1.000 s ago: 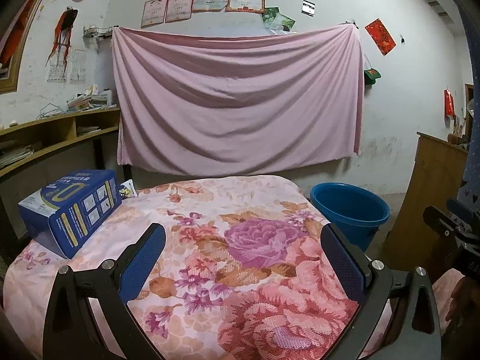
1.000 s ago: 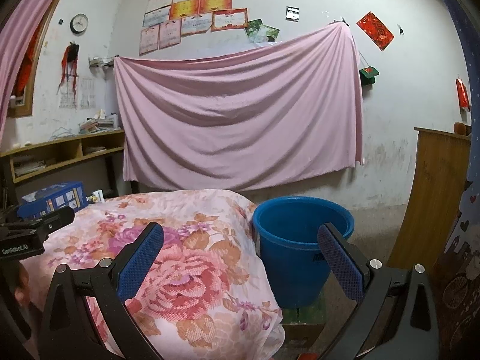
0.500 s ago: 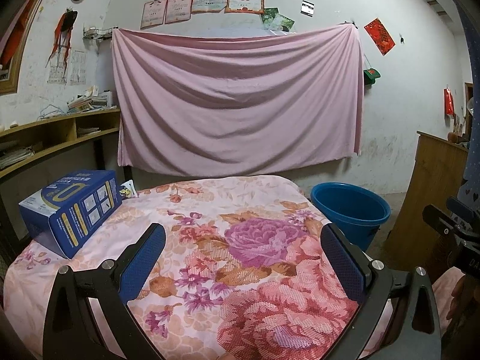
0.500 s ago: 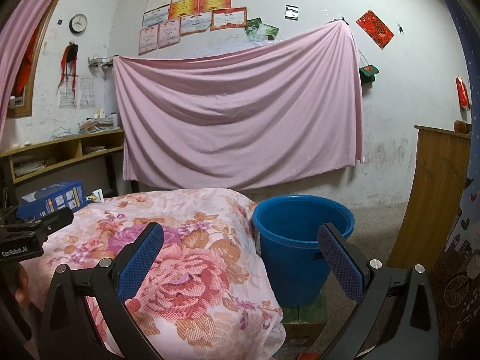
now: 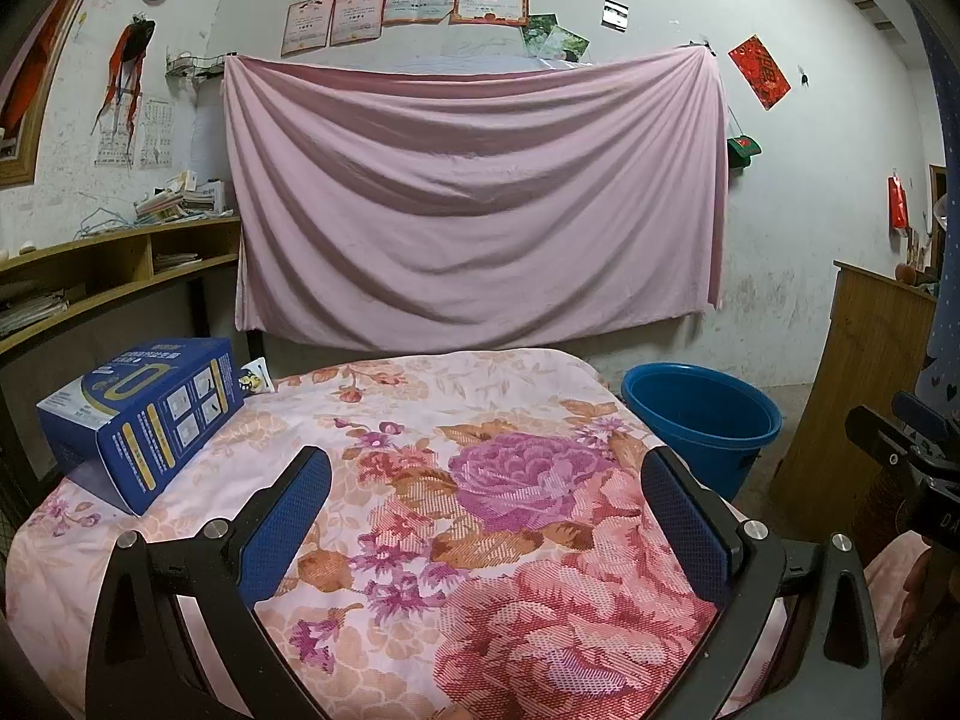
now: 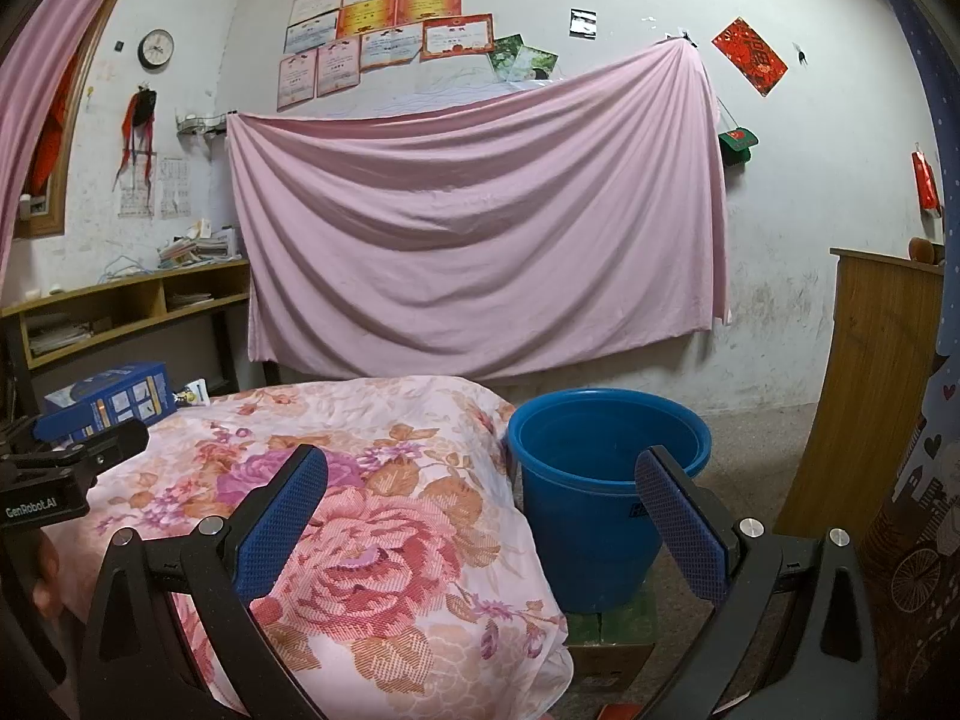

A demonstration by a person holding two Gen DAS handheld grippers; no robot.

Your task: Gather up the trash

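A blue cardboard box (image 5: 144,414) lies at the far left of a table covered by a floral cloth (image 5: 480,480). A small white packet (image 5: 257,377) stands just behind the box. A blue bucket (image 6: 606,480) stands on the floor to the right of the table; it also shows in the left wrist view (image 5: 699,420). My left gripper (image 5: 486,516) is open and empty above the near middle of the table. My right gripper (image 6: 480,516) is open and empty over the table's right edge, near the bucket. The box also shows in the right wrist view (image 6: 108,402).
A pink sheet (image 5: 474,198) hangs on the back wall. Wooden shelves (image 5: 114,276) with papers run along the left wall. A wooden cabinet (image 6: 876,384) stands at the right. The bucket rests on a green carton (image 6: 612,630).
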